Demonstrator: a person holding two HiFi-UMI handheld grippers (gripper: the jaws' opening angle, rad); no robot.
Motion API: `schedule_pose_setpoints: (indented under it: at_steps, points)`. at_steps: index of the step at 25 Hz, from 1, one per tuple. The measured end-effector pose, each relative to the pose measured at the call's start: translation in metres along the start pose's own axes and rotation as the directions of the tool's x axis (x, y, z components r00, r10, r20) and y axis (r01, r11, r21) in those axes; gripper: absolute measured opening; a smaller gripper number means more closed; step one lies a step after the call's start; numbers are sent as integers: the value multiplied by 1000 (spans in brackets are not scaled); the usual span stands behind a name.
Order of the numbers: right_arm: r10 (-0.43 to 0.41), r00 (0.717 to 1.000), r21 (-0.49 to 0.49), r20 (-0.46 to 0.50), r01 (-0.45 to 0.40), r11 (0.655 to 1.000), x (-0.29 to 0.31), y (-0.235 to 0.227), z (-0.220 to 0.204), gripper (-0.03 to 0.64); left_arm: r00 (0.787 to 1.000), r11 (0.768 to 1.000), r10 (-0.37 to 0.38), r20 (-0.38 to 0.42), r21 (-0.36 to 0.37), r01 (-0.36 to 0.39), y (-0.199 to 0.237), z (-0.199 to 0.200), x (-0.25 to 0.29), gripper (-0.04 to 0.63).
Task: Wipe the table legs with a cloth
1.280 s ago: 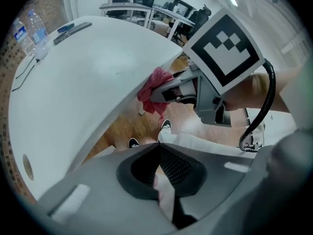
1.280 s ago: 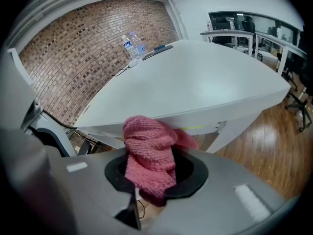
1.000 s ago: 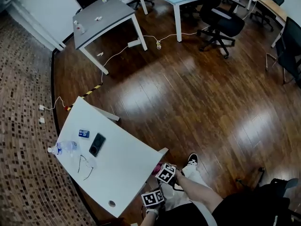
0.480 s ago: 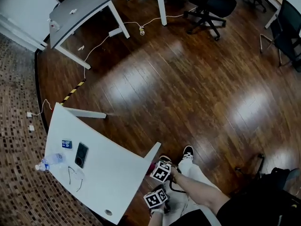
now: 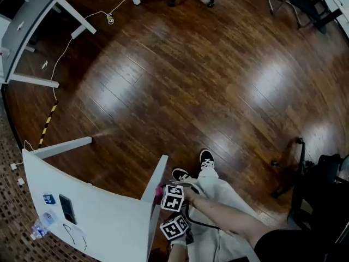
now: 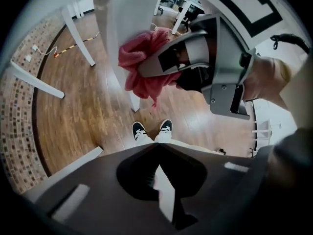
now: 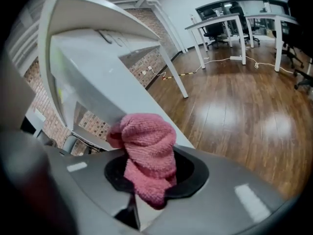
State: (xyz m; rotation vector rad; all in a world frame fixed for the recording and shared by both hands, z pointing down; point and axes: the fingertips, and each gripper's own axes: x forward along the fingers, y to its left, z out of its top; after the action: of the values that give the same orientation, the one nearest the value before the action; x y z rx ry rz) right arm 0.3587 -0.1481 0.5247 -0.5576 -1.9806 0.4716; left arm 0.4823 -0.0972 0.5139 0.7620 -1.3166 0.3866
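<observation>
The white table (image 5: 103,222) fills the lower left of the head view, and its near leg (image 5: 154,179) slants down to the floor. My right gripper (image 5: 166,192) is shut on a pink cloth (image 5: 160,190) and holds it against that leg. In the right gripper view the bunched cloth (image 7: 146,151) sticks out of the right gripper (image 7: 149,180) and touches the leg (image 7: 117,104). The left gripper view shows the same cloth (image 6: 142,65) on the leg (image 6: 120,28). My left gripper (image 5: 174,228) hangs just below, with its jaws (image 6: 157,146) closed and nothing between them.
A phone (image 5: 68,209), a small card (image 5: 48,199), a cord and a water bottle (image 5: 41,228) lie on the tabletop. The person's shoes (image 5: 206,158) stand beside the leg. A chair base (image 5: 289,168) is at the right. A white cable (image 5: 60,53) and a grey table (image 5: 27,15) lie far left.
The head view has tilted down, so the table slid to the lower left and more floor shows. Both grippers stay by the near leg, the right one now against it.
</observation>
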Motion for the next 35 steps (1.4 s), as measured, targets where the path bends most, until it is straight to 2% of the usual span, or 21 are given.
schedule_pose_setpoints:
  at_steps: [5,9,15,18,22,26,32,35]
  points:
    - [2,1000,79,22,-4,997,37,-33,-24,95,999,1000,23,-46,-19,-24,8,-1,50,-4]
    - [17,998,147,53,-25,989,70,-60,-47,92,999,999,29,-42,-23,-30,16,3,104,-3]
    - [16,998,197,64,-29,980,133,-109,-89,91,994,996,85,-71,-28,-87,51,10,182,-3]
    - [33,997,202,63,-45,978,169,-127,-111,91,994,996,88,-58,14,-88,68,19,210,-3]
    - [50,998,191,39,-56,980,223,-160,-146,91,991,986,116,-67,126,-107,88,33,248,-3]
    - [71,997,202,21,-74,977,276,-190,-179,91,992,965,88,-90,255,-63,90,44,277,-3]
    - [95,994,258,54,-106,960,323,-224,-209,92,985,971,102,-137,229,-69,90,53,294,-3]
    - [105,993,272,58,-117,955,336,-230,-216,92,984,963,90,-153,266,-47,85,51,294,-3]
